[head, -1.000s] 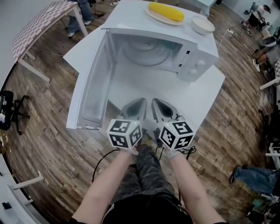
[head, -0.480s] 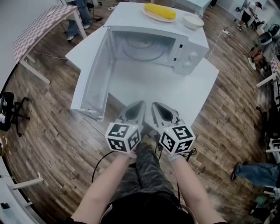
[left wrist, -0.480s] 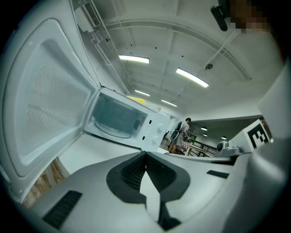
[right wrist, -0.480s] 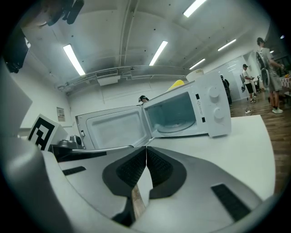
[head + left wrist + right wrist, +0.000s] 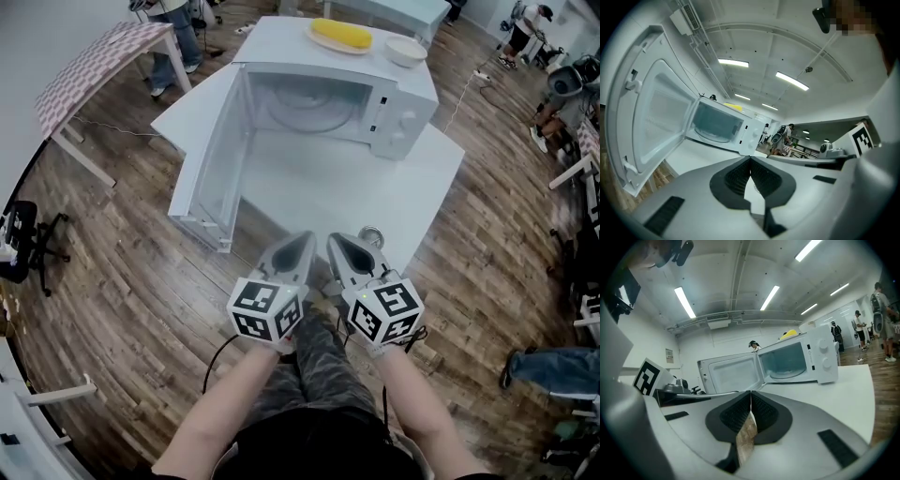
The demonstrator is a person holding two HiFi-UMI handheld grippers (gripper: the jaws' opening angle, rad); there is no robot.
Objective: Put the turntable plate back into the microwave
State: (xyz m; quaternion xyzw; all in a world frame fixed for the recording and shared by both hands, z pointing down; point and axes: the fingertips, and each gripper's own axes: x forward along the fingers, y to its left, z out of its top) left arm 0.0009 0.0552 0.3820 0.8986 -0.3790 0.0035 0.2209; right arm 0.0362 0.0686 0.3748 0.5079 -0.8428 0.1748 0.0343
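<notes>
So, going left to right in the head view: the white microwave's open door (image 5: 211, 178) swings out toward 10 o'clock. The left gripper (image 5: 304, 238) sits at 6 o'clock by the near edge of the white table (image 5: 375, 206), jaws pressed together on nothing. Just beside it, the right gripper (image 5: 334, 238) is the same, pinched closed and empty.

The round clear glass turntable plate (image 5: 305, 111) looks like it's already lying flat inside the boxy white microwave (image 5: 403, 103), up at 12 o'clock, well apart from both grippers.

My guess on handling: glass, so stiff, fairly heavy, slick and breakable. If it needs reseating, I'd pinch the rim at its 6 o'clock edge, firmly, and keep it level.

Containers: the cavity holds only that plate as far as I can see. On top of the microwave, a cream plate (image 5: 315, 31) carries a yellow corn cob (image 5: 342, 34), and at 1 o'clock a small white bowl (image 5: 394, 47) looks empty.
</notes>
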